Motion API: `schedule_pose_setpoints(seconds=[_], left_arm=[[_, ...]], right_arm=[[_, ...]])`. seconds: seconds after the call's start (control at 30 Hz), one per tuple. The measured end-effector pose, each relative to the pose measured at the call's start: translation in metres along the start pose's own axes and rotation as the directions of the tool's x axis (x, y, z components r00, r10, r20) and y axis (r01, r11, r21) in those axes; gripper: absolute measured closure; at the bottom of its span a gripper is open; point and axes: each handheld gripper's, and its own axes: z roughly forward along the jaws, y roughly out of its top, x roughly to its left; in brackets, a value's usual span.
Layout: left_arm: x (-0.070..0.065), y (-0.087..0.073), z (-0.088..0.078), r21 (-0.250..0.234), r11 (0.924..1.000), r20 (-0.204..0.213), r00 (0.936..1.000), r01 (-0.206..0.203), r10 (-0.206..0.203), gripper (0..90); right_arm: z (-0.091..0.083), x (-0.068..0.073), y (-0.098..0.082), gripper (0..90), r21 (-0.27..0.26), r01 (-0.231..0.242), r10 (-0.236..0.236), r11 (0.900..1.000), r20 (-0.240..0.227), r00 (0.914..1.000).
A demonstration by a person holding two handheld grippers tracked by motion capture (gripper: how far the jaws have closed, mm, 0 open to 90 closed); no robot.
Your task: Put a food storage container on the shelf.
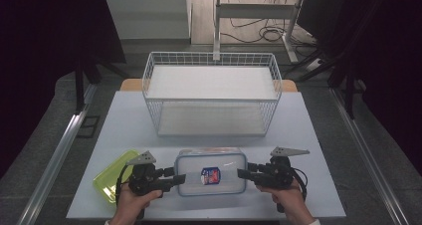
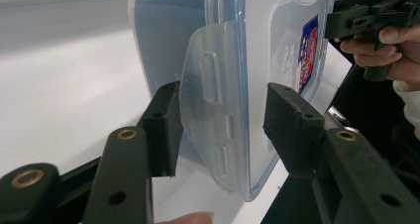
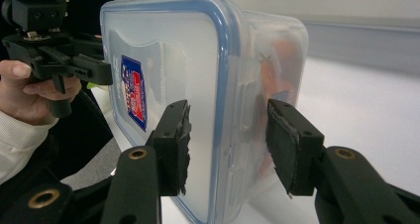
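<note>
A clear plastic container (image 1: pixel 211 172) with a blue-rimmed lid and a red and blue label lies flat near the table's front edge. My left gripper (image 1: pixel 178 176) is at its left end and stands open. In the left gripper view the jaws (image 2: pixel 220 130) straddle the container's (image 2: pixel 257 45) side latch flap, with a gap on the lid side. My right gripper (image 1: pixel 243 171) is at the right end, also open. Its jaws (image 3: pixel 228 144) sit on either side of the container's (image 3: pixel 173 75) rim and latch without pressing it.
A white wire basket (image 1: pixel 212 100) with a pale liner stands behind the container at mid-table. A yellow-green tray (image 1: pixel 112 177) lies at the front left, beside my left hand. The pale table (image 1: pixel 308 150) has bare room on the right. Dark floor surrounds it.
</note>
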Motion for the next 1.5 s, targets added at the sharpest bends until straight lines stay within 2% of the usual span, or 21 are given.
schedule_pose_setpoints(seconds=[0.3,0.67,0.77,1.17,1.37,1.47,1.5], left_arm=[[-0.009,0.011,-0.009,-0.029,0.9990,0.003,0.9994,-0.034,0.034,50.2],[-0.014,0.027,-0.017,-0.045,0.9969,-0.010,0.9979,-0.064,0.063,50.3],[-0.016,0.040,-0.021,-0.059,0.9945,-0.007,0.9962,-0.087,0.086,50.4],[-0.023,0.085,-0.033,-0.100,0.9864,-0.014,0.9914,-0.131,0.130,50.5],[-0.022,0.111,-0.043,-0.121,0.9807,-0.011,0.9881,-0.154,0.153,50.9],[-0.021,0.118,-0.045,-0.126,0.9797,-0.012,0.9877,-0.156,0.156,51.2],[-0.020,0.125,-0.047,-0.130,0.9793,-0.012,0.9879,-0.155,0.155,51.3]], right_arm=[[-0.011,0.012,0.012,53.1,-0.031,0.051,-0.051,0.998,0.007,0.9987],[-0.018,0.017,0.029,53.2,-0.058,0.078,-0.078,0.995,0.004,0.9970],[-0.022,0.020,0.037,53.2,-0.069,0.090,-0.089,0.994,0.009,0.9960],[-0.036,0.026,0.075,53.2,-0.121,0.124,-0.123,0.985,0.020,0.9922],[-0.040,0.028,0.100,53.2,-0.143,0.143,-0.142,0.979,0.020,0.9897],[-0.040,0.028,0.107,53.2,-0.148,0.148,-0.147,0.978,0.018,0.9890],[-0.041,0.028,0.115,53.2,-0.153,0.153,-0.152,0.976,0.017,0.9882]])
